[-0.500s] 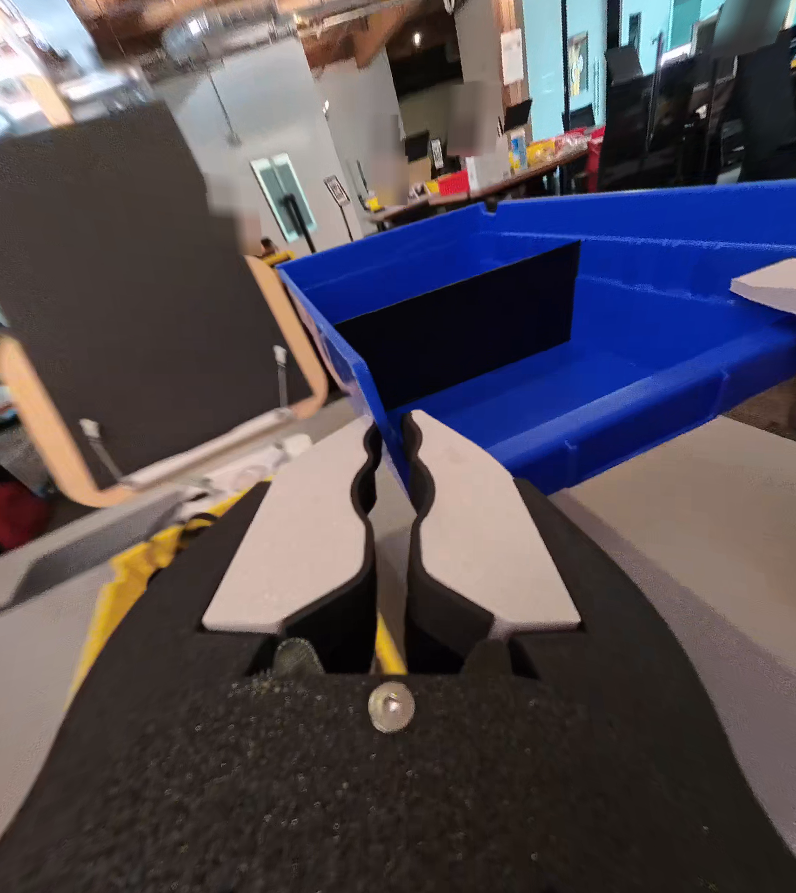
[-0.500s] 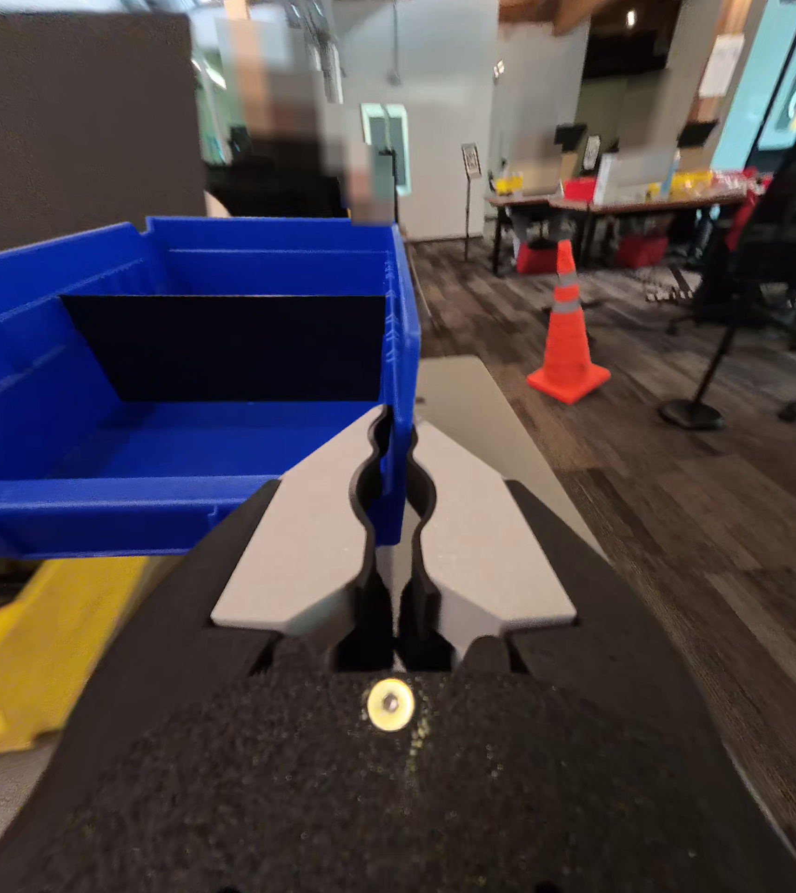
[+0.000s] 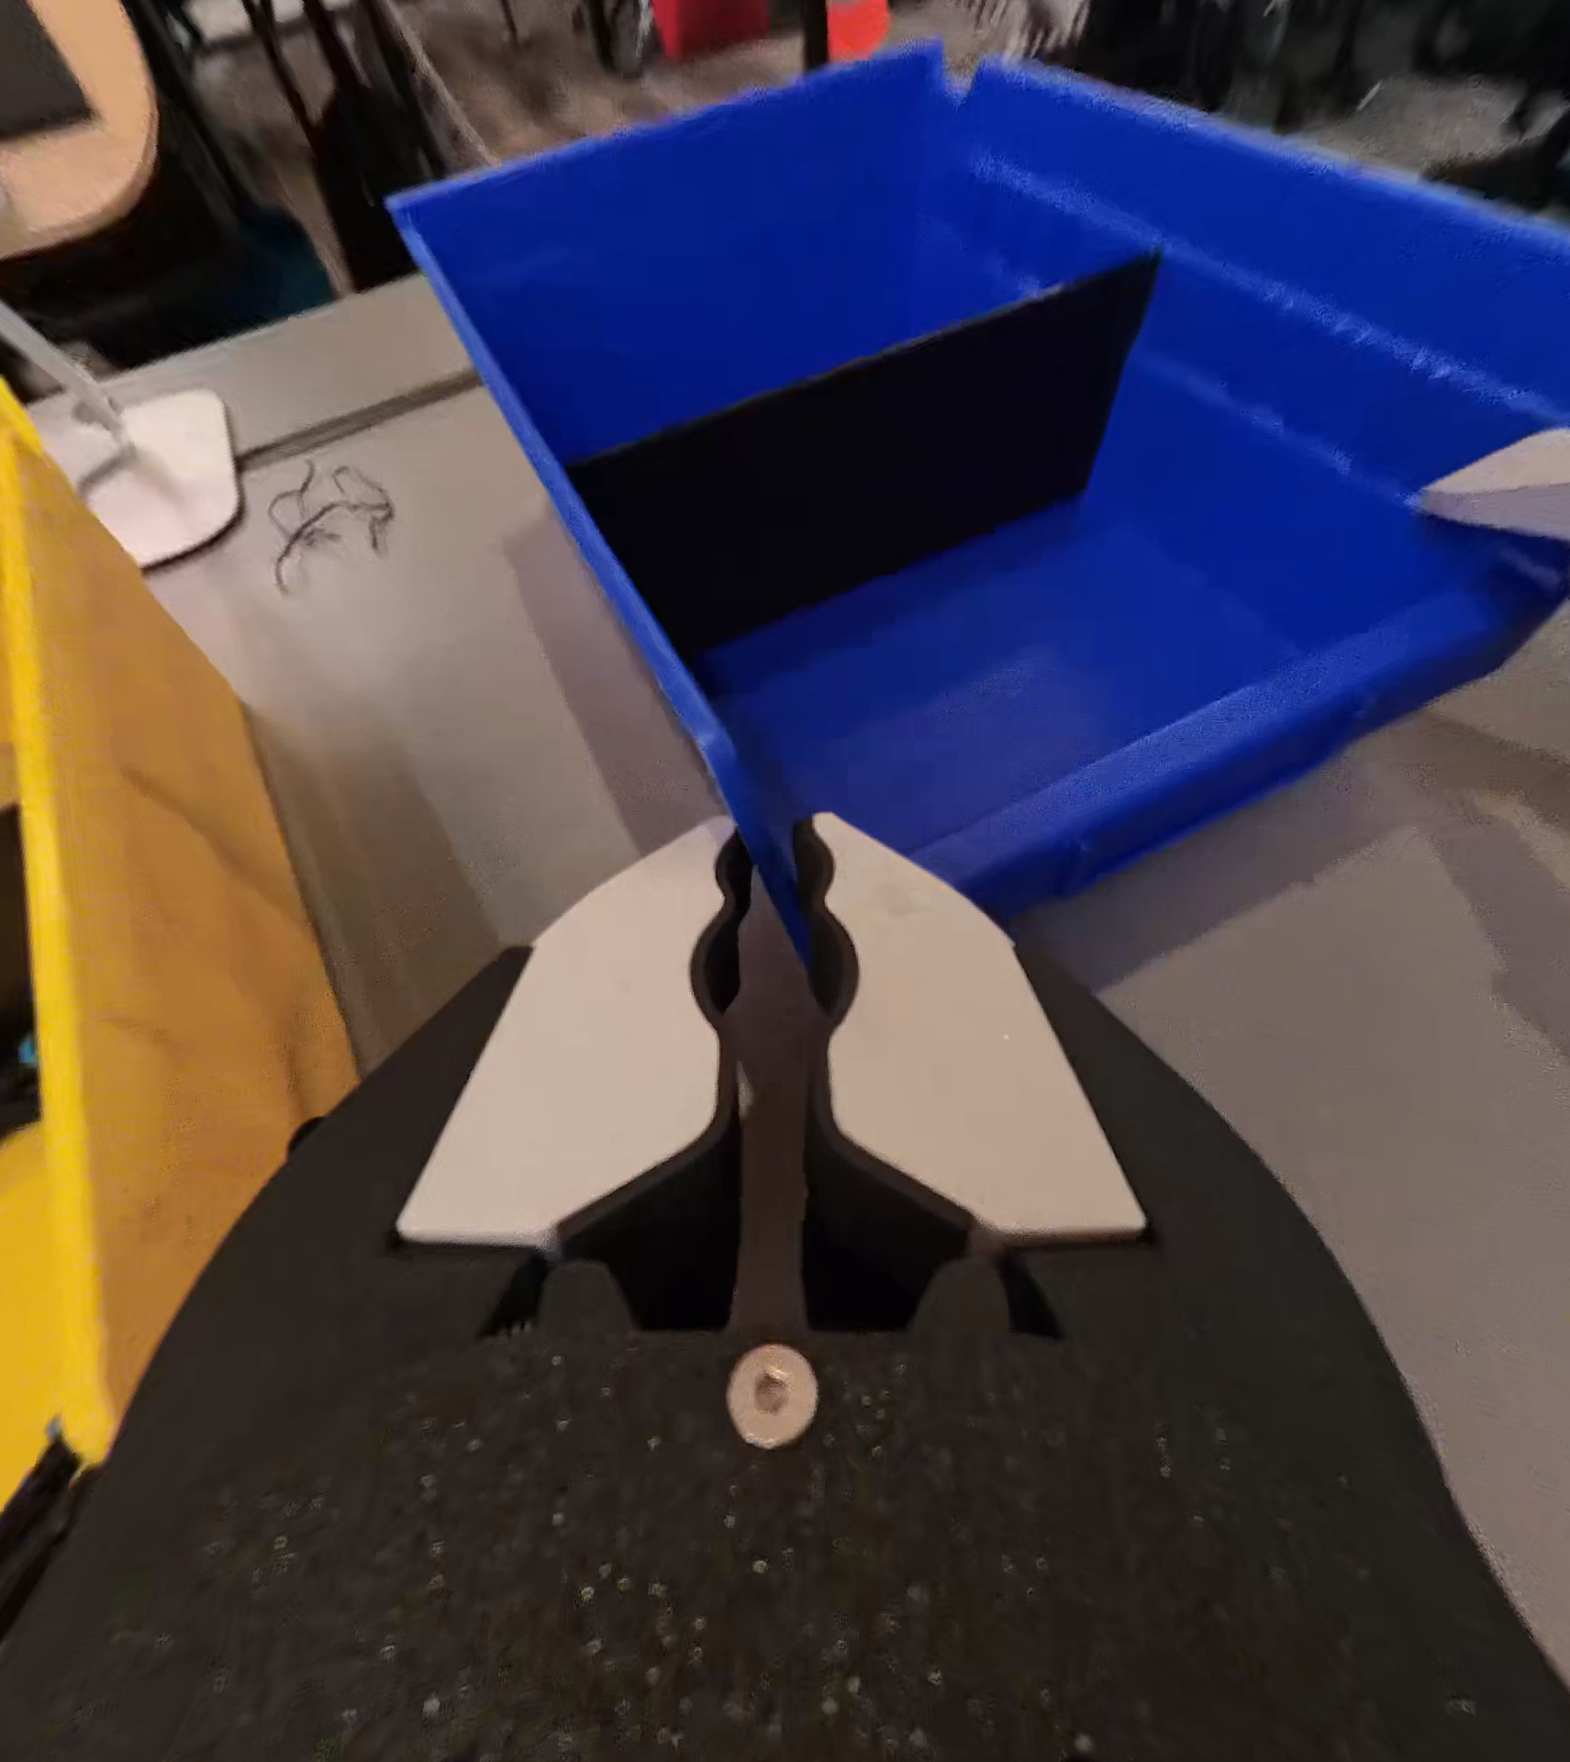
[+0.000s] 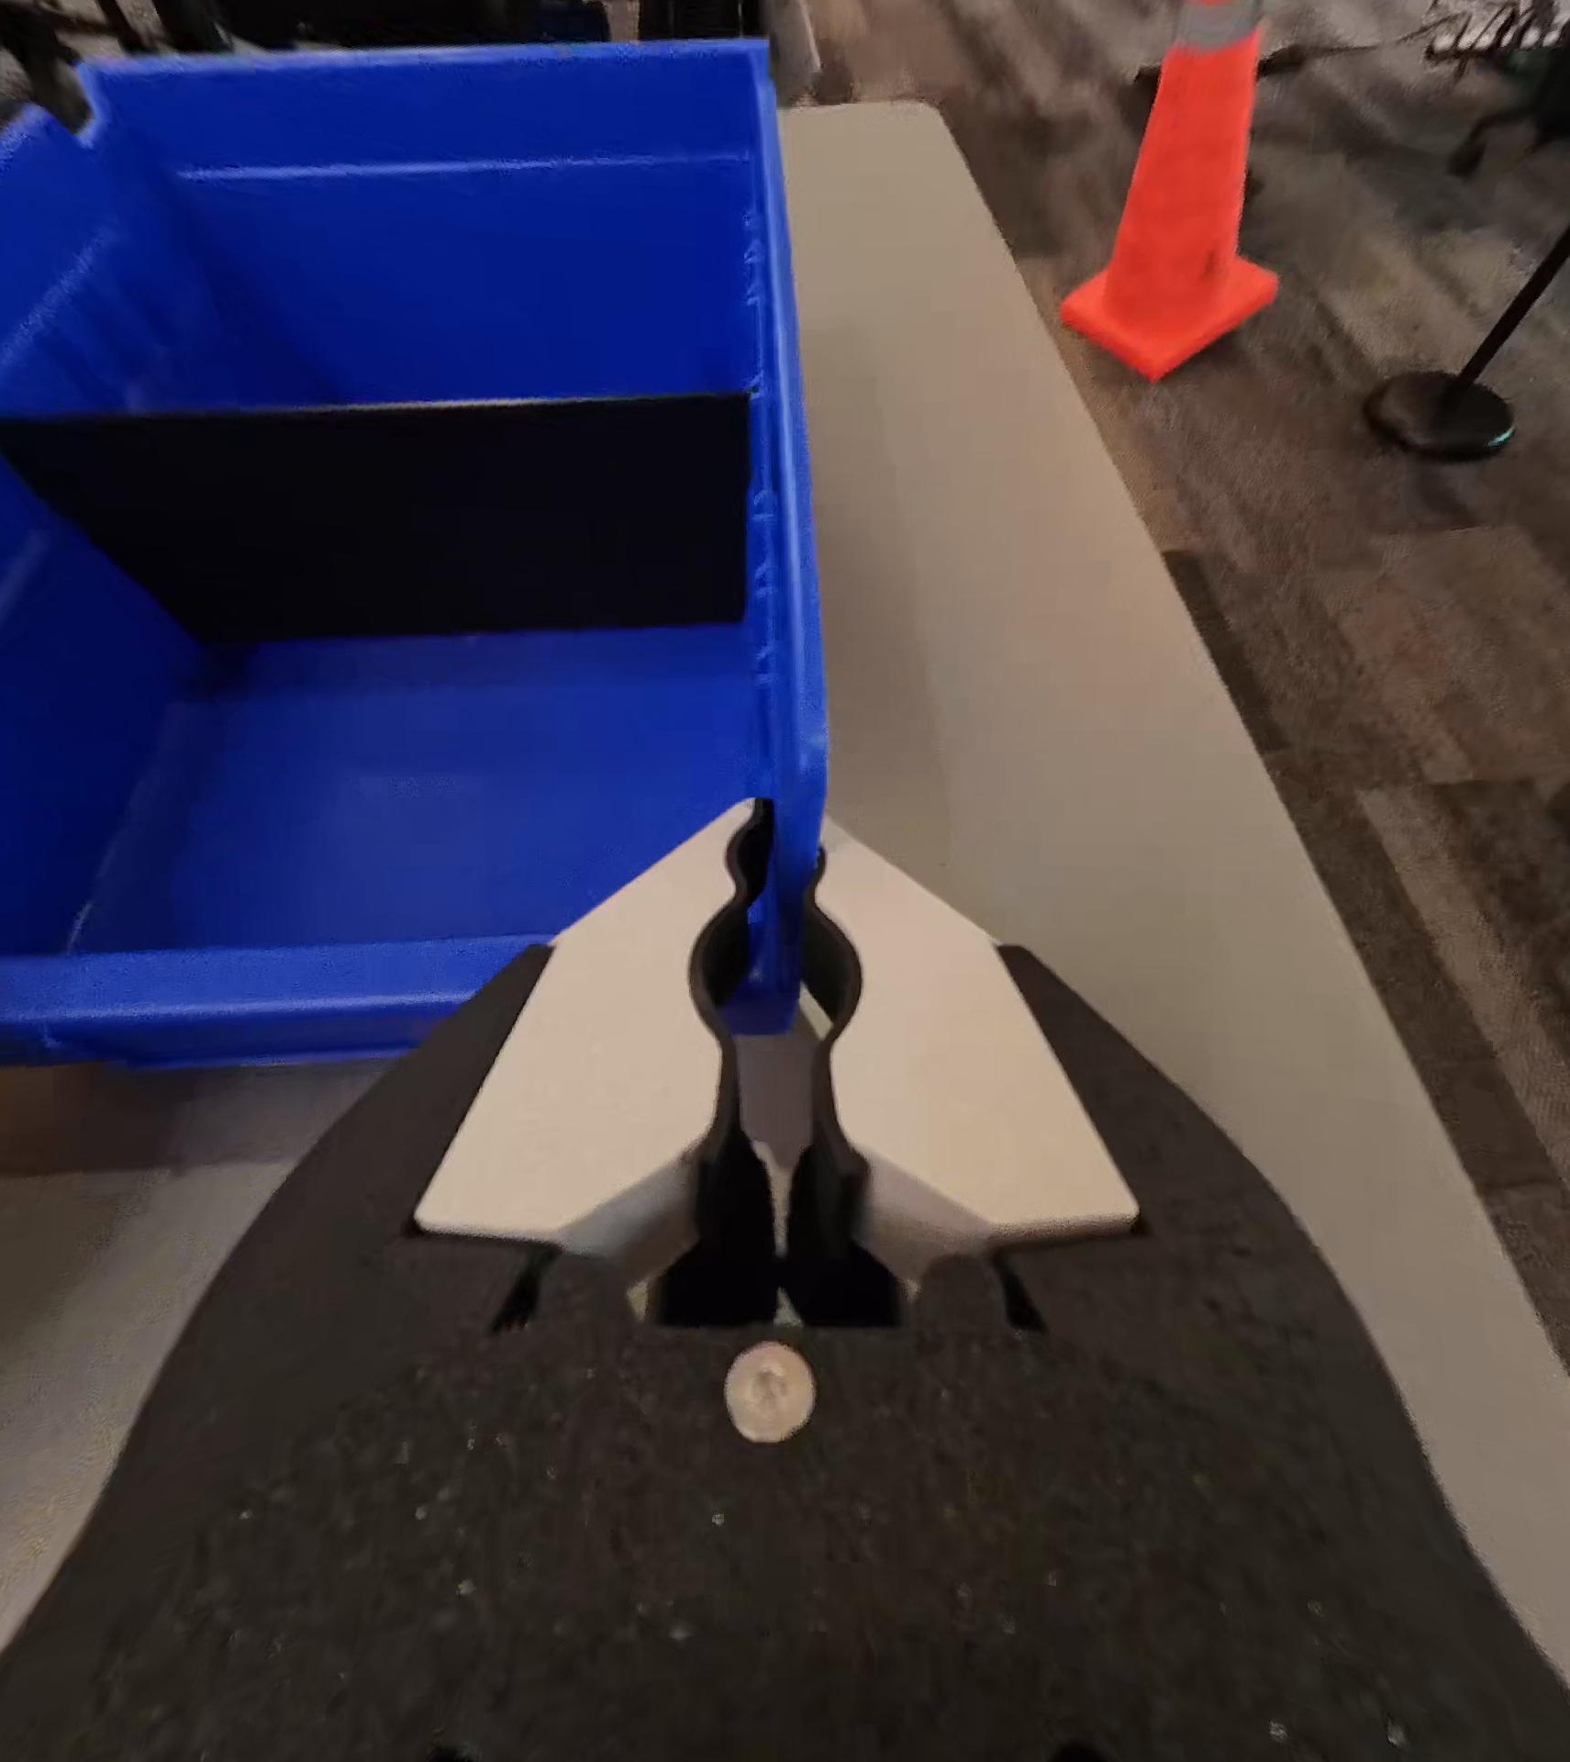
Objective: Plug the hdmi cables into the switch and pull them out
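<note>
Both grippers are clamped on the blue bin (image 3: 1000,667). Its left side wall is pinched near the front corner by the left gripper (image 3: 773,839), and its right side wall by the right gripper (image 4: 785,829) — in each case the thin plastic wall is seen between the closed-in grey fingers (image 4: 609,1030). In the left wrist view, the tip of the right gripper (image 3: 1553,496) is seen at the far right, on the bin's opposite wall.

The bin is crossed inside by a black divider (image 4: 361,515), and its blue floor is bare in front of that divider. A grey surface (image 4: 1000,667) is seen beneath and beside the bin; whether the bin rests on it or is lifted cannot be told (both views are motion-blurred).

No hdmi cables and no switch are seen in either view. A yellow bin (image 3: 75,858) is placed to the left, well apart from the blue one, with a tangle of thin dark wire (image 3: 328,520) and a white lamp base (image 3: 161,477) on the surface beyond. An orange cone (image 4: 1181,210) and a black stand base (image 4: 1439,415) are seen on the wooden floor (image 4: 1391,667) to the right.
</note>
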